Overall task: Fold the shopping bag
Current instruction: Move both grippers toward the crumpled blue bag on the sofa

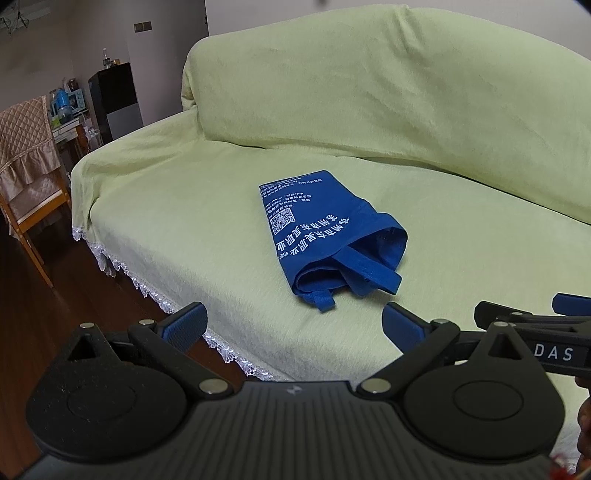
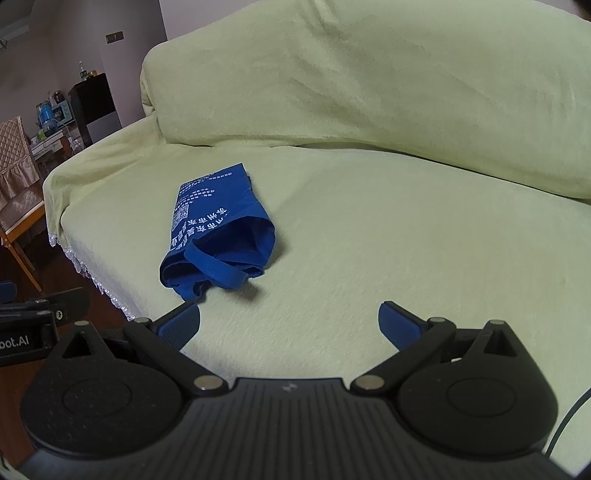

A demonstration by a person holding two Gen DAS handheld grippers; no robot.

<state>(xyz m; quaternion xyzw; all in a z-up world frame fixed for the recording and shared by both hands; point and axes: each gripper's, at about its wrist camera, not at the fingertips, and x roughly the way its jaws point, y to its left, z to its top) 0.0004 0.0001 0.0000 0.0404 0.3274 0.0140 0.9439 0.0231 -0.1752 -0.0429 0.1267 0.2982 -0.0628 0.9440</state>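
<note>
Room: living room with a dark wood floor [image 1: 55,325], grey walls and a wall switch plate [image 1: 142,26] high up.
Sofa: a wide sofa [image 1: 369,110] under a pale green cover, with a white lace trim [image 1: 155,295] hanging along the front edge of the seat.
Bag: a blue shopping bag [image 1: 317,229] lies on the seat cushion, folded lengthwise into a narrow strip; white printed text and a square code face up.
Bag mouth: the open end points toward the cameras and gapes a little, so the inside shows in the right wrist view [image 2: 218,236].
Handles: 2 blue straps [image 1: 369,273] spill loosely out of the open end onto the cover.
Left gripper: the left gripper [image 1: 293,325] hovers over the front edge of the seat, fingers spread wide apart, nothing between them, near the bag but not touching it.
Right gripper: the right gripper [image 2: 290,325] hovers over the seat just right of the bag, fingers also spread wide and holding nothing; its left blue pad [image 2: 181,326] sits close to the bag's strap end, whether touching I cannot tell.
Background left: a black cabinet [image 1: 114,99] with bottles on top, a cluttered side table with a blue jar [image 1: 61,99], and a wooden chair [image 1: 26,173] draped in quilted beige fabric.
</note>
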